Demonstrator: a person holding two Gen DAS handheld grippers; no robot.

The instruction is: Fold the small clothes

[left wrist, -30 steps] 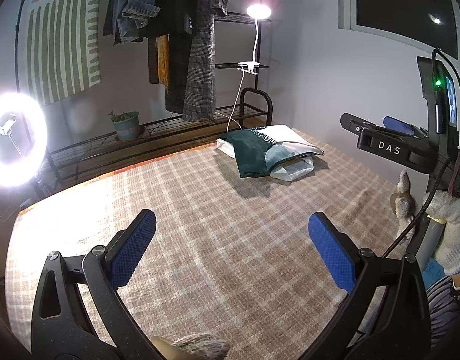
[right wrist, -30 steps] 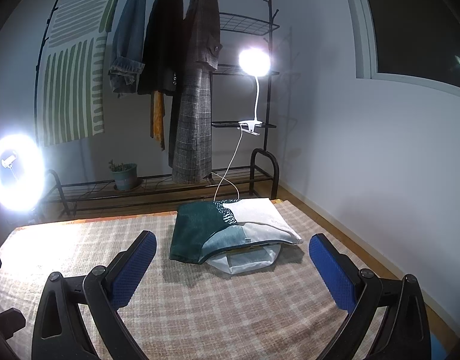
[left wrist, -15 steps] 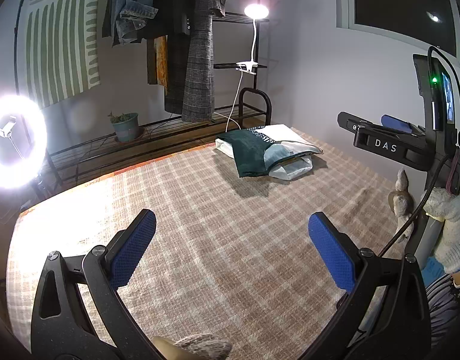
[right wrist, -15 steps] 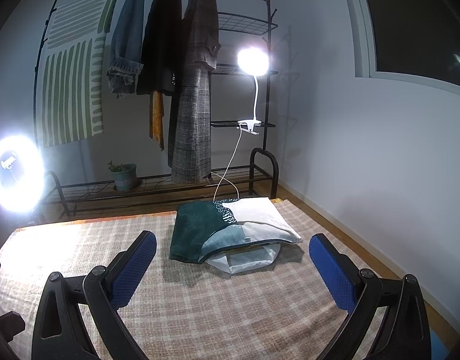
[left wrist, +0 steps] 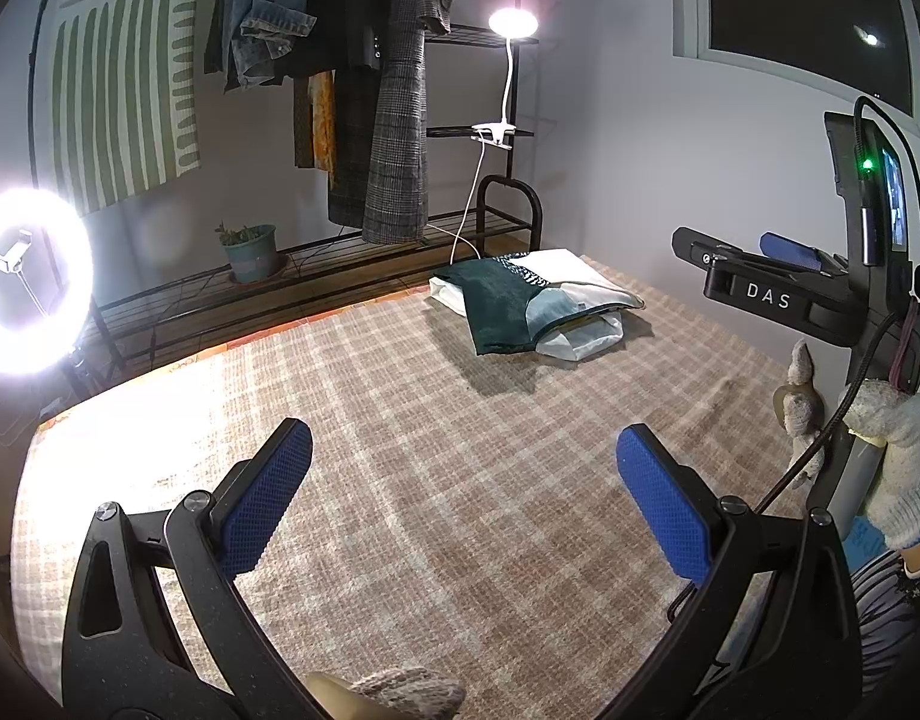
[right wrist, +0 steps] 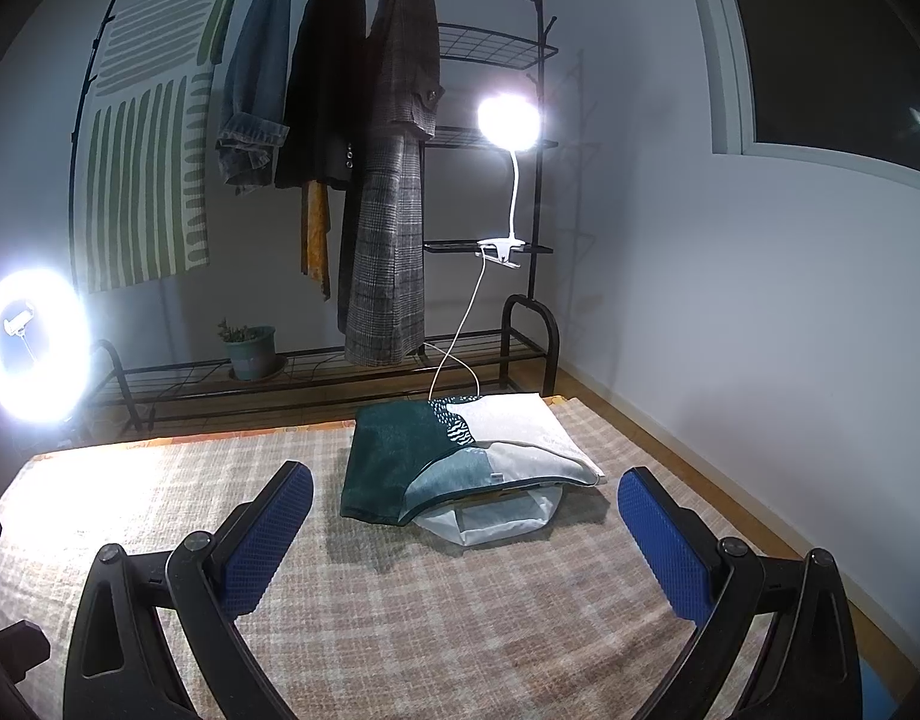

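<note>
Both tongs are hovering spread wide and empty over a plaid-covered counter. The left tongs are pointing toward a folded clothes stack lying at one o'clock; the right tongs are facing it at twelve o'clock.

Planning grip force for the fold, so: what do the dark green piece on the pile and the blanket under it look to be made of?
Green piece: looks like soft, matte, velvety knit; its surface shows a faint nap and drapes limply over the pile. Blanket: seems a woven or fleecy plaid cloth, matte and slightly fuzzy in the left wrist view. Exact fibres cannot be told.
</note>
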